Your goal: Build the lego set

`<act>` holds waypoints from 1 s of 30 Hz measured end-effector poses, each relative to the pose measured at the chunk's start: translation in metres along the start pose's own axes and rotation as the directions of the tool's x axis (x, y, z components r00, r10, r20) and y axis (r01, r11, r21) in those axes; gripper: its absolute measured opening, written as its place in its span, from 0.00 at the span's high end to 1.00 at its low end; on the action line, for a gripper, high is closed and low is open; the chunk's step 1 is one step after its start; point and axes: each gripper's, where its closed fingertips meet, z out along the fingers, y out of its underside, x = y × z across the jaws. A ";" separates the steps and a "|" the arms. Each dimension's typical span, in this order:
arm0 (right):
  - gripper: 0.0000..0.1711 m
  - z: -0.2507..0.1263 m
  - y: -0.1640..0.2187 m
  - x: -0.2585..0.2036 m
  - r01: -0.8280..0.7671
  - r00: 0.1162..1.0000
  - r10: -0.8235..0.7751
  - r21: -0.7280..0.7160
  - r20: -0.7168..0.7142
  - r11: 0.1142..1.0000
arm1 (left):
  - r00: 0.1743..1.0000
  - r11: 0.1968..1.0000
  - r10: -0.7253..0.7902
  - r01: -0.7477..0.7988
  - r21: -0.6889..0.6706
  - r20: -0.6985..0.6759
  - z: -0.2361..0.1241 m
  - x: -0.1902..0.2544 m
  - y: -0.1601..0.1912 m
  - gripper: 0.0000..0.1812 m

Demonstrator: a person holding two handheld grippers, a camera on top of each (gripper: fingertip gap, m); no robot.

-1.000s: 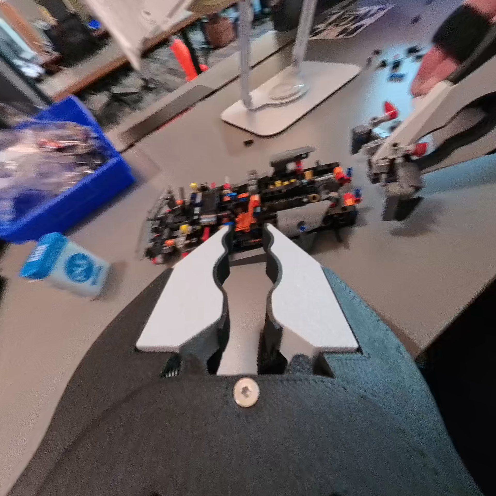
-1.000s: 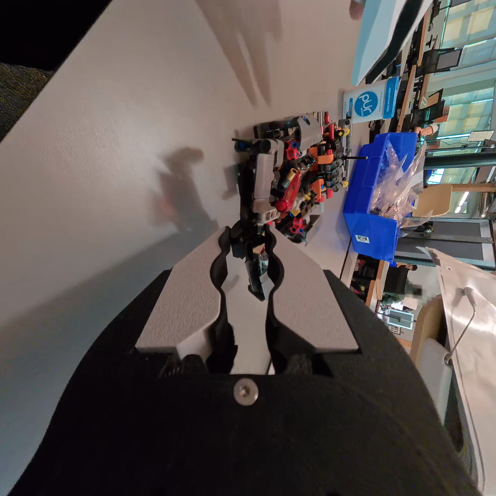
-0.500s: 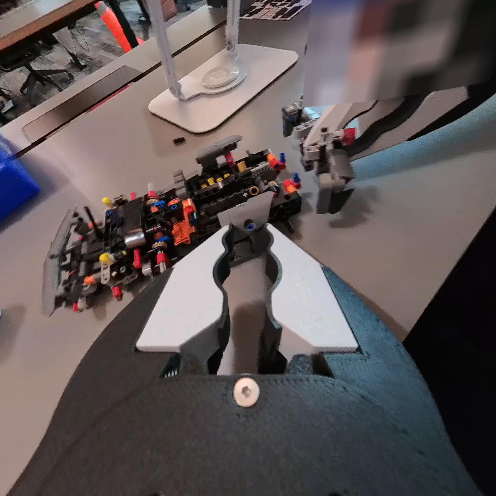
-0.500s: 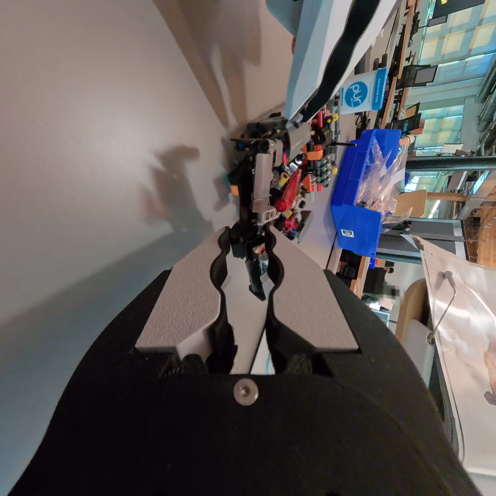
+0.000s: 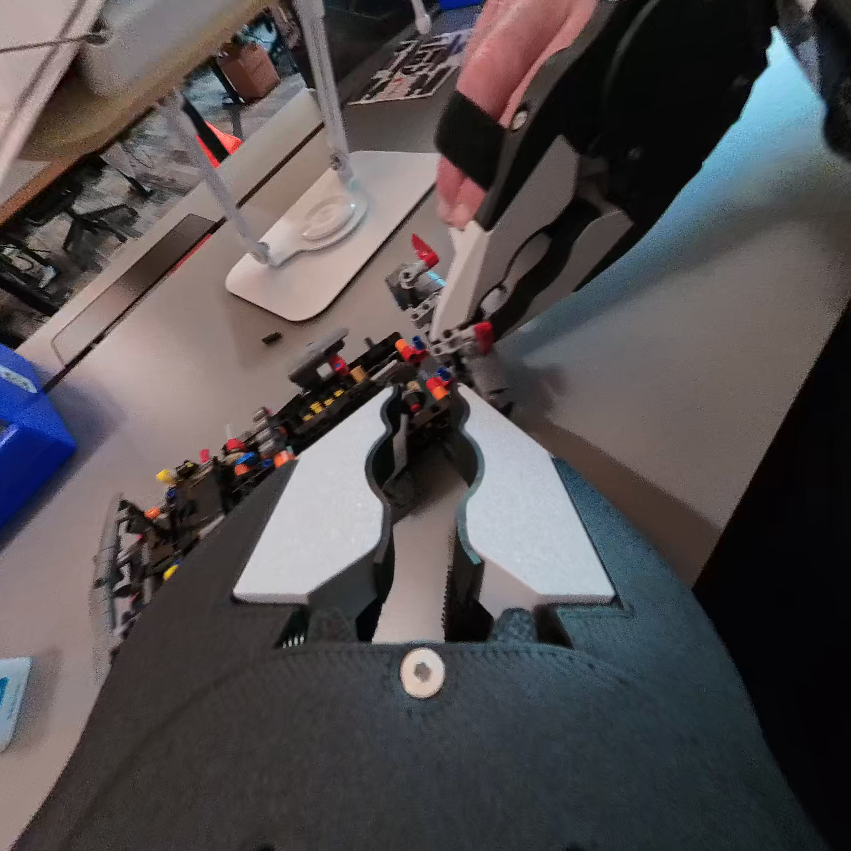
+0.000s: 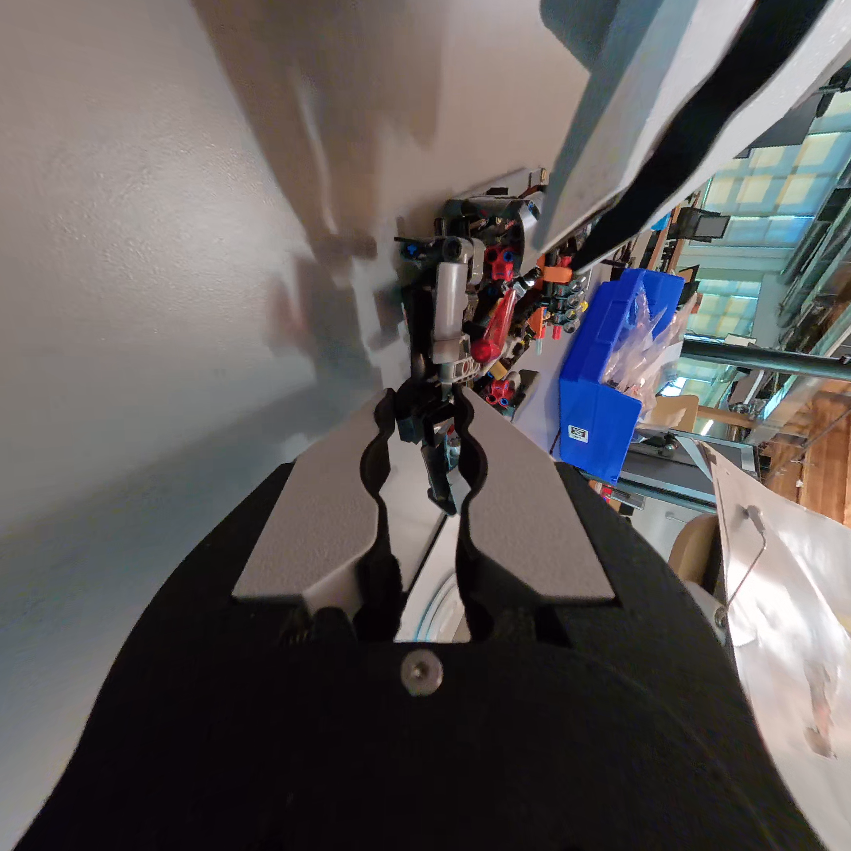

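A long black lego chassis with many coloured pins lies on the grey table. My left gripper is open, and its fingers straddle the chassis's right end. My right gripper is shut on a lego sub-assembly made of a grey beam, black parts and a clear red piece. It holds the sub-assembly against that same end of the chassis. In the left wrist view the right gripper comes down from the upper right, held by a person's hand. The left gripper's fingers fill the top right of the right wrist view.
A blue bin holding plastic bags stands past the chassis's far end. A white monitor-stand base sits behind the chassis, with a small black piece in front of it. A pale blue box lies at the left. The table edge runs close on the right. Tip to tip, the grippers are about 7 cm apart.
My left gripper has moved right along the chassis, so its fingers now straddle the right end. My right gripper has brought the sub-assembly in from the right, up to that end.
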 end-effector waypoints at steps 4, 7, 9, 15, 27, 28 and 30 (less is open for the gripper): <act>0.87 0.003 -0.001 0.000 0.004 1.000 -0.004 0.017 0.004 1.000 | 1.000 0.999 -0.019 0.019 -0.026 -0.009 0.013 0.018 0.004 0.89; 0.87 0.004 -0.004 -0.002 0.026 1.000 -0.027 0.034 0.009 0.999 | 1.000 0.998 -0.001 0.002 -0.067 0.023 0.020 0.024 0.012 0.89; 0.87 0.005 -0.004 -0.002 0.029 1.000 -0.029 0.042 0.007 0.999 | 0.999 0.997 0.009 -0.006 -0.074 0.038 0.022 0.027 0.012 0.90; 0.87 0.006 -0.004 -0.003 0.027 0.999 -0.028 0.040 0.028 0.999 | 0.998 0.997 0.019 -0.014 -0.081 0.062 0.024 0.029 0.013 0.91; 0.87 0.009 -0.005 -0.004 0.007 0.999 -0.009 0.056 0.039 0.998 | 0.980 0.978 0.192 -0.186 -0.093 0.053 0.029 0.022 0.008 0.76; 0.87 0.009 -0.005 -0.004 0.009 0.999 -0.011 0.058 0.040 0.998 | 0.977 0.975 0.210 -0.205 -0.088 0.047 0.031 0.023 0.007 0.75; 0.87 0.010 -0.005 -0.004 0.007 0.999 -0.010 0.059 0.044 0.998 | 0.964 0.961 0.262 -0.256 -0.104 0.049 0.034 0.023 0.008 0.75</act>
